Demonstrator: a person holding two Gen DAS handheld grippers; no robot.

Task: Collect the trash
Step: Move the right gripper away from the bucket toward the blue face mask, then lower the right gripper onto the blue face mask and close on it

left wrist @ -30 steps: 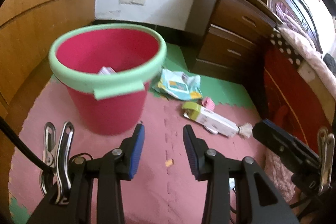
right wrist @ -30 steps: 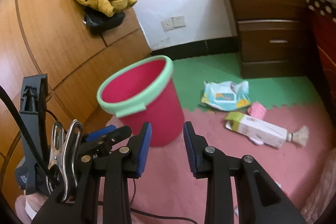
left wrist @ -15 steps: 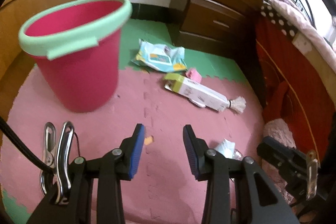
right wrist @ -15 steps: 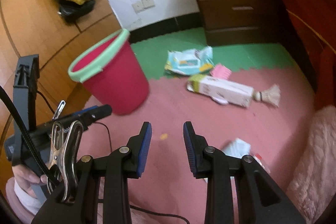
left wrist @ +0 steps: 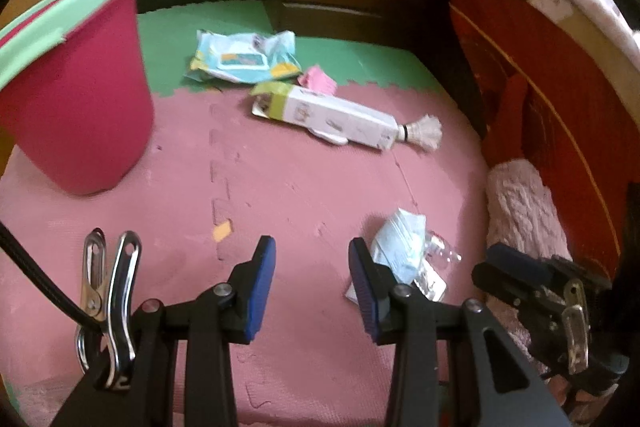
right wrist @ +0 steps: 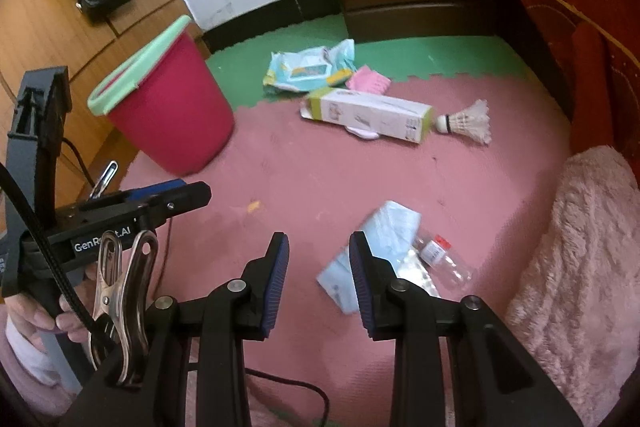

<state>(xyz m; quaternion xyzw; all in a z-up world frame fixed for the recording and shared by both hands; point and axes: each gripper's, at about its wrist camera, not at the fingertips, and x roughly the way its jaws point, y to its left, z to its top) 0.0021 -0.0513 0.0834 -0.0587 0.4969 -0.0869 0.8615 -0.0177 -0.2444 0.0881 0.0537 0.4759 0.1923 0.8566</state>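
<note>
Trash lies scattered over the pink and green foam floor mat: nearest, a crumpled pale-blue wrapper touches a small clear plastic bottle, and farther off a long white carton lies with a shuttlecock at its end, a pink scrap and a wipes packet just beyond it. Compared with a second ago, both views have tipped downward and slid away from the red bucket, which now sits at the left edge with its inside no longer visible, while the wrapper and bottle, absent from the earlier frames, have come up close to the fingertips. The right tool hangs above the mat with its jaws partly apart and empty, the wrapper just past its right finger; the left tool is likewise partly open and holds nothing, with the same wrapper beside its right finger. My reading is that the hands have left the bucket and are lining up on this nearest pile, so the next pickup has begun but no grasp exists yet. Most of the litter remains on the floor.
</note>
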